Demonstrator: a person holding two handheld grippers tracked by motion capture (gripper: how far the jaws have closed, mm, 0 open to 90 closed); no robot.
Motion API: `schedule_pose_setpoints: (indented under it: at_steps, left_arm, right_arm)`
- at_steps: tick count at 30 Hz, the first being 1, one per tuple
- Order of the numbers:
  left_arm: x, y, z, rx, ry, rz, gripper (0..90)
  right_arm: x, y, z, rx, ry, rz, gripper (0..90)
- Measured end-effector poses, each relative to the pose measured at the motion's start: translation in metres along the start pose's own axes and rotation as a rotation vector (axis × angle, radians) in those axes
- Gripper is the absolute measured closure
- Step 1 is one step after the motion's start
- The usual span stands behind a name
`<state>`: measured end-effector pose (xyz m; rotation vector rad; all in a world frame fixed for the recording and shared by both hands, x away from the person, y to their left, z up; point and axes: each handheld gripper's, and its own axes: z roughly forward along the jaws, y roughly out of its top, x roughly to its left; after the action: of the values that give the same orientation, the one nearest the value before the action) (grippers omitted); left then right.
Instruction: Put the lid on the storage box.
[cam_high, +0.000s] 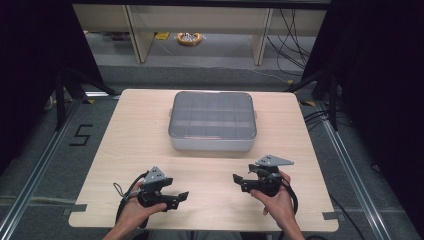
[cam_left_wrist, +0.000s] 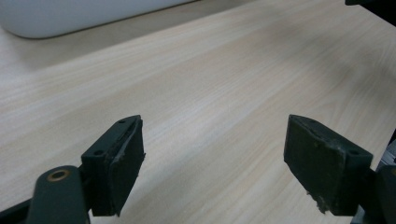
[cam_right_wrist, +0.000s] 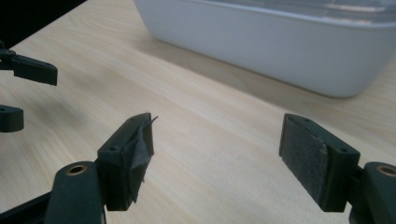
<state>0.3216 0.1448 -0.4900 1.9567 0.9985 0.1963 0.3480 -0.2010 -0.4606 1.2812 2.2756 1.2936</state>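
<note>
Pale wood-grain desk (cam_high: 130, 150), rounded corners, dark curtains at both sides. Grey plastic box (cam_high: 212, 121) sits on the desk's far half: rectangular, rounded corners, clear lid, gridded compartments inside; long axis runs left-right. Left gripper (cam_high: 184, 196) near the box's left front, well apart from it, jaws wide apart, nothing between. Right gripper (cam_high: 236, 180) near the box's right front, jaws likewise spread, empty; one pad's covering is peeling.
</note>
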Motion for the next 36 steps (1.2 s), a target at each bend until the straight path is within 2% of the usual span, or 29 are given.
schedule_pose_setpoints:
  at_steps: [3, 4, 5, 6, 7, 9, 10, 11, 13, 14, 15, 16, 17, 18, 19, 20, 22, 23, 25, 27, 28, 29, 30, 31, 33, 34, 35, 36]
  left_arm:
    - [-0.001, -0.005, -0.001, 0.019, 0.005, 0.016, 19.7]
    - [-0.004, -0.007, -0.001, -0.001, 0.008, 0.004, 19.7]
    - [-0.004, -0.008, -0.002, 0.007, 0.011, 0.02, 19.7]
    - [-0.004, -0.008, -0.002, 0.007, 0.011, 0.02, 19.7]
    - [-0.007, -0.013, -0.001, 0.006, 0.009, 0.016, 19.8]
    - [-0.009, -0.015, -0.001, 0.008, 0.007, 0.002, 19.8]
    - [-0.009, -0.017, -0.001, 0.019, 0.004, 0.01, 19.8]
    - [-0.01, -0.02, -0.003, 0.035, 0.012, 0.035, 19.8]
    - [-0.013, -0.023, -0.003, 0.035, 0.011, 0.022, 19.8]
    - [-0.014, -0.025, -0.004, 0.049, 0.006, 0.029, 19.8]
    - [-0.014, -0.026, -0.004, 0.054, 0.011, 0.051, 19.7]
    - [-0.014, -0.027, -0.004, 0.062, 0.02, 0.067, 19.7]
    - [-0.016, -0.028, -0.004, 0.056, 0.009, 0.062, 19.7]
    - [-0.017, -0.029, -0.003, 0.051, 0.025, 0.075, 19.7]
    - [-0.02, -0.03, -0.002, 0.043, 0.026, 0.062, 19.7]
    - [-0.021, -0.03, -0.004, 0.052, 0.031, 0.085, 19.7]
    - [-0.022, -0.031, -0.005, 0.048, 0.034, 0.097, 19.6]
    - [-0.023, -0.032, -0.006, 0.058, 0.044, 0.114, 19.6]
    - [-0.023, -0.033, -0.009, 0.062, 0.032, 0.122, 19.6]
    - [-0.025, -0.034, -0.009, 0.06, 0.036, 0.12, 19.5]
    - [-0.026, -0.035, -0.01, 0.057, 0.029, 0.118, 19.5]
    - [-0.027, -0.036, -0.011, 0.062, 0.035, 0.11, 19.5]
    - [-0.027, -0.036, -0.013, 0.082, 0.034, 0.123, 19.5]
    - [-0.028, -0.037, -0.014, 0.073, 0.024, 0.115, 19.5]
    - [-0.029, -0.04, -0.015, 0.069, 0.038, 0.123, 19.4]
    - [-0.029, -0.04, -0.017, 0.076, 0.028, 0.139, 19.4]
    - [-0.029, -0.042, -0.018, 0.077, 0.031, 0.13, 19.4]
    - [-0.029, -0.042, -0.018, 0.077, 0.031, 0.13, 19.4]
  right_arm:
    - [0.001, -0.005, -0.001, 0.015, 0.006, 0.007, 27.2]
    - [0.002, -0.009, -0.002, 0.021, 0.006, 0.005, 27.1]
    - [0.003, -0.011, -0.002, 0.011, 0.015, 0.005, 27.1]
    - [0.003, -0.011, -0.002, 0.011, 0.015, 0.005, 27.1]
    - [0.006, -0.016, -0.003, 0.038, 0.006, 0.048, 27.0]
    - [0.005, -0.02, -0.002, 0.027, 0.023, 0.018, 27.0]
    - [0.005, -0.02, -0.002, 0.027, 0.023, 0.018, 27.0]
    - [0.007, -0.024, -0.002, 0.033, 0.02, 0.014, 27.0]
    - [0.009, -0.028, 0.0, 0.035, 0.038, 0.01, 27.0]
    - [0.01, -0.03, -0.002, 0.048, 0.033, 0.006, 27.0]
    - [0.015, -0.032, -0.002, 0.06, 0.05, 0.05, 27.0]
    - [0.013, -0.033, -0.002, 0.058, 0.051, 0.014, 27.0]
    - [0.014, -0.035, -0.002, 0.044, 0.051, 0.002, 26.9]
    - [0.015, -0.036, -0.003, 0.063, 0.044, 0.001, 26.9]
    - [0.017, -0.037, -0.003, 0.061, 0.052, 0.003, 26.7]
    - [0.018, -0.039, -0.003, 0.059, 0.068, 0.005, 26.4]
    - [0.018, -0.04, -0.005, 0.065, 0.055, -0.003, 26.1]
    - [0.02, -0.043, -0.006, 0.068, 0.069, 0.008, 25.5]
    - [0.022, -0.045, -0.007, 0.075, 0.072, 0.006, 24.3]
    - [0.023, -0.047, -0.008, 0.07, 0.06, 0.007, 24.2]
    - [0.022, -0.048, -0.008, 0.075, 0.073, 0.009, 23.7]
    - [0.023, -0.049, -0.009, 0.073, 0.065, 0.003, 23.6]
    - [0.024, -0.05, -0.01, 0.083, 0.071, 0.009, 23.6]
    - [0.024, -0.051, -0.01, 0.087, 0.073, 0.003, 23.5]
    - [0.025, -0.054, -0.011, 0.095, 0.078, 0.006, 23.0]
    - [0.028, -0.056, -0.014, 0.104, 0.076, 0.036, 22.9]
    - [0.026, -0.057, -0.015, 0.101, 0.062, 0.002, 22.7]
    - [0.026, -0.057, -0.015, 0.101, 0.062, 0.002, 22.7]
